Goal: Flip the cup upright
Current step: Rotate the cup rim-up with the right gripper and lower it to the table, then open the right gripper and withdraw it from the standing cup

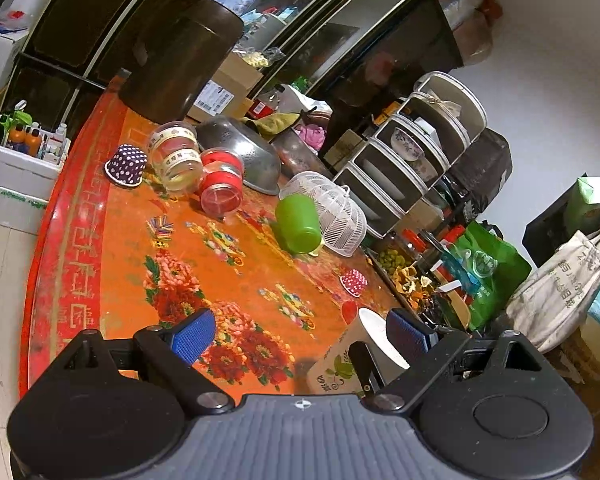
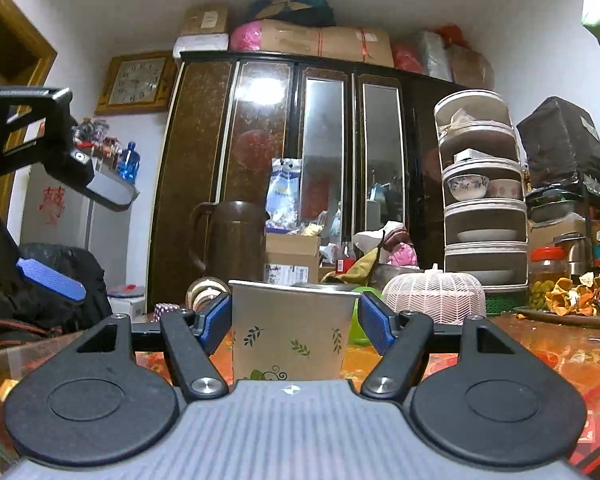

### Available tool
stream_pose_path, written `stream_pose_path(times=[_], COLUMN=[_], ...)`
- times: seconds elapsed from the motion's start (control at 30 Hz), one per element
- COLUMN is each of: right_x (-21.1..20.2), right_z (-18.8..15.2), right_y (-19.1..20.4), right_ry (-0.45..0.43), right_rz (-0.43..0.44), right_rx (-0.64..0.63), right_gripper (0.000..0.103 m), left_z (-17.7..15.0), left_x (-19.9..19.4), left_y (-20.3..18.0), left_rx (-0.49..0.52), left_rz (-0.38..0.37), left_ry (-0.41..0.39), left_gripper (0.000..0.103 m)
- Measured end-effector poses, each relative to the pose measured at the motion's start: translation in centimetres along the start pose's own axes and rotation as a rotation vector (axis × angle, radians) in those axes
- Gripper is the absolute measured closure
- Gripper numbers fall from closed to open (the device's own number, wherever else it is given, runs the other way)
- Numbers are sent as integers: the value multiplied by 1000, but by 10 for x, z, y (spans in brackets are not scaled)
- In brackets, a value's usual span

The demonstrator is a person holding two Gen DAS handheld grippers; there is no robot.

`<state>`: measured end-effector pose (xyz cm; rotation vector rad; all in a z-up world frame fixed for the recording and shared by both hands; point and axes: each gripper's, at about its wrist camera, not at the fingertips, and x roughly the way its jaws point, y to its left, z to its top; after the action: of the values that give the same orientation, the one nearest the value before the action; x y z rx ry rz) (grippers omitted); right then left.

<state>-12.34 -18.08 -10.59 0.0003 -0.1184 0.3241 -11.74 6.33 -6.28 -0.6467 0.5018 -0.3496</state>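
Observation:
A paper cup [image 2: 290,330] with green leaf prints stands upright on the orange flowered table [image 2: 540,352], mouth up. My right gripper [image 2: 296,322] brackets it; both blue pads sit close to its sides with a thin gap showing, so it is open around the cup. In the left wrist view the same cup [image 1: 348,354] stands near the table's edge, with the right gripper's blue pad [image 1: 406,334] at its rim. My left gripper [image 1: 300,334] is open and empty, held above the table to the cup's left. It shows in the right wrist view at the left [image 2: 50,278].
On the table [image 1: 112,216] lie a green cup on its side [image 1: 298,222], a white mesh cover [image 1: 334,212], a metal colander [image 1: 244,152], two jars [image 1: 180,156], two dotted paper cups [image 1: 126,164]. A tiered dish rack [image 2: 484,200] and clutter stand at the right.

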Motion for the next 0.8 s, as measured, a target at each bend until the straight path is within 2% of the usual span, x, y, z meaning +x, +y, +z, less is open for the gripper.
stream_pose_path(times=[0.27, 0.43, 0.5, 0.57, 0.6, 0.63, 0.7, 0.8], right_x=[-1, 1, 0, -1, -2, -4, -9, -16], right_z=[-7, -7, -6, -3, 0, 2, 9, 28], right_y=[7, 4, 5, 3, 0, -2, -7, -23], right_ry=[6, 43, 49, 67, 86, 99, 142, 287], right_rz=[22, 39, 47, 57, 68, 73, 84, 102], right_rx=[-15, 6, 11, 31, 46, 57, 72, 97], right_gripper=[33, 31, 24, 9, 5, 1, 1, 1], left_z=[-1, -2, -3, -4, -5, -6, -10, -18], left_x=[3, 5, 6, 7, 7, 8, 6, 0], left_y=[7, 3, 0, -2, -3, -5, -13, -32], left_rx=[-13, -4, 6, 21, 33, 54, 129, 315], left_rz=[8, 10, 17, 31, 39, 54, 98, 210], left_ry=[7, 15, 17, 16, 13, 7, -32, -117], left_gripper=[9, 9, 9, 9, 8, 7, 0, 0])
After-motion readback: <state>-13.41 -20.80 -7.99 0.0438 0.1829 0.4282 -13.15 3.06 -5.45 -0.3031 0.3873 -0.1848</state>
